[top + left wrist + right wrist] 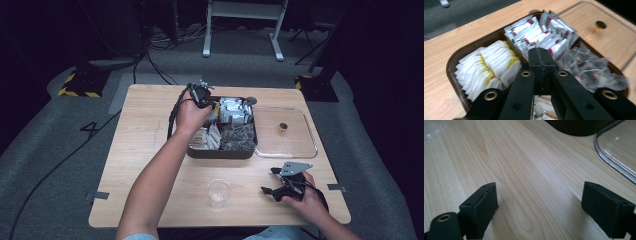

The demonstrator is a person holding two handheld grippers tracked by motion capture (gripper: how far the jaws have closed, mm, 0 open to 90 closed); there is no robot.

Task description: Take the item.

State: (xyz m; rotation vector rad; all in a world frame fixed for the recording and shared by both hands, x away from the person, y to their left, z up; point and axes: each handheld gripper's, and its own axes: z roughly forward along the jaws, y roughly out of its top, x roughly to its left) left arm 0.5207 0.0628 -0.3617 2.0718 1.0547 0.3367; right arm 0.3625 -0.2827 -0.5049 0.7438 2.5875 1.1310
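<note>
Hovering over the brown tray (454,62) at the table's far centre, the left gripper (537,47) has its jaws pressed together, a sliver of white packet (537,43) pinched at the tips above the rows of sachets (536,35). Right gripper (539,202): jaws spread wide, nothing between them, on the wooden table (524,170) at the near right, beside the clear lid (616,145) and near the plastic cup (219,192).

Clear cup (219,192) and clear lid (285,134) on wooden table (150,150).
</note>
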